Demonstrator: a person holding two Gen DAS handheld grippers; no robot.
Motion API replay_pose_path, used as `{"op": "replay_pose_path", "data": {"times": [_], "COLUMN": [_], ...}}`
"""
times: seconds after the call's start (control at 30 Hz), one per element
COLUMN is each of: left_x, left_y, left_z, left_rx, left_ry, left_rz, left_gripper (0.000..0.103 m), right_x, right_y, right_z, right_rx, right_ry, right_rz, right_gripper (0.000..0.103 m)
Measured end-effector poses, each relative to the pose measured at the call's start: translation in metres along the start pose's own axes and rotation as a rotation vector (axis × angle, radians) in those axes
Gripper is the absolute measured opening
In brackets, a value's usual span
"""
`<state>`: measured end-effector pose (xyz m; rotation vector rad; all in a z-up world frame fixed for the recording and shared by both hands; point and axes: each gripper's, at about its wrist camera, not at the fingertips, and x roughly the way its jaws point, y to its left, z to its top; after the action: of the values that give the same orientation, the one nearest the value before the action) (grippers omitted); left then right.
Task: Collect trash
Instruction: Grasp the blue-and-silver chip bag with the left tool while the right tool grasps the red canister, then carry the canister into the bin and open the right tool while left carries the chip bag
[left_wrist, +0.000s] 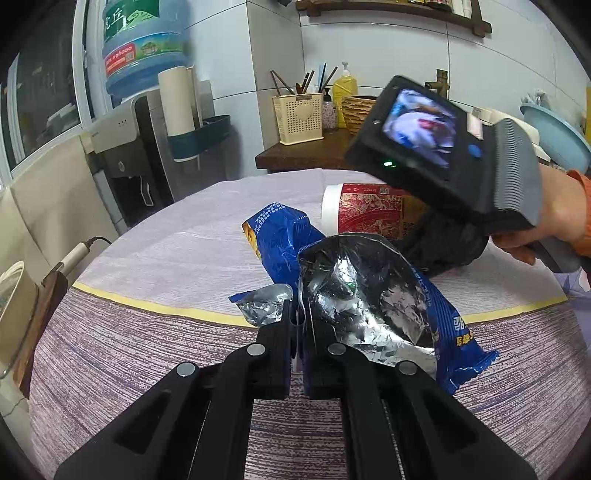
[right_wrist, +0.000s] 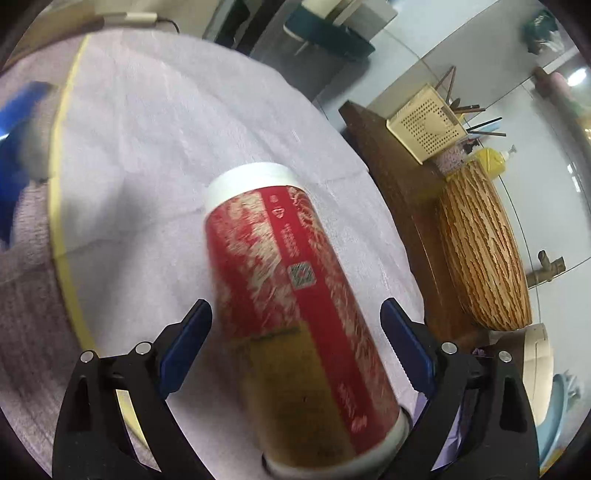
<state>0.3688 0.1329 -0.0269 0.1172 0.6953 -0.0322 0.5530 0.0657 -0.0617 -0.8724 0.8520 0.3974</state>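
My left gripper (left_wrist: 300, 314) is shut on the torn edge of a blue snack bag with a silver foil lining (left_wrist: 354, 295), holding it over the purple tablecloth (left_wrist: 147, 350). A red and gold canister with a white lid (left_wrist: 369, 212) lies on its side on the table behind the bag. In the right wrist view the canister (right_wrist: 295, 306) lies between the spread blue fingers (right_wrist: 184, 336) of my right gripper (right_wrist: 295, 321), which is open around it without gripping. The right gripper's body (left_wrist: 443, 155) hovers over the canister in the left wrist view.
A round table with a pale cloth and yellow tape line (left_wrist: 166, 306). Behind it stand a water dispenser (left_wrist: 140, 155), a wooden shelf (left_wrist: 306, 151) with a cream utensil holder (left_wrist: 299, 118), soap bottle and a woven basket (right_wrist: 480, 251). A blue basin (left_wrist: 554, 133) sits at right.
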Motion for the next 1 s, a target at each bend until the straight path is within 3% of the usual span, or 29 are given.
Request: {"op": "replay_pose_path", "data": {"times": [0.17, 0.23, 0.3, 0.4, 0.53, 0.67, 0.83, 1.0], "left_x": [0.005, 0.007, 0.007, 0.009, 0.009, 0.005, 0.004, -0.028], "left_y": [0.003, 0.003, 0.004, 0.005, 0.004, -0.005, -0.018, -0.042], "left_z": [-0.001, -0.001, -0.001, -0.002, -0.003, -0.005, -0.006, -0.009], "left_rx": [-0.007, -0.008, -0.009, -0.01, -0.006, 0.013, 0.035, 0.036], "left_ry": [0.014, 0.017, 0.018, 0.016, 0.015, -0.001, 0.001, -0.025], "left_rz": [-0.009, -0.005, -0.004, 0.006, 0.01, 0.015, 0.018, -0.03], "left_gripper": [0.005, 0.005, 0.005, 0.005, 0.005, 0.005, 0.005, 0.005], "right_x": [0.017, 0.019, 0.019, 0.007, -0.031, -0.083, -0.14, -0.184], "right_y": [0.0, -0.002, -0.002, -0.002, -0.019, -0.038, -0.044, -0.042], "right_z": [0.01, 0.013, 0.013, 0.007, -0.012, -0.054, -0.116, -0.18], "right_rx": [-0.02, -0.013, -0.007, 0.002, 0.106, 0.221, 0.343, 0.459], "right_ry": [0.062, 0.07, 0.078, 0.029, -0.058, -0.15, -0.262, -0.346], "right_rz": [0.022, 0.038, 0.018, -0.003, 0.003, 0.053, 0.053, 0.043], "right_gripper": [0.09, 0.08, 0.078, 0.075, 0.073, 0.072, 0.072, 0.072]}}
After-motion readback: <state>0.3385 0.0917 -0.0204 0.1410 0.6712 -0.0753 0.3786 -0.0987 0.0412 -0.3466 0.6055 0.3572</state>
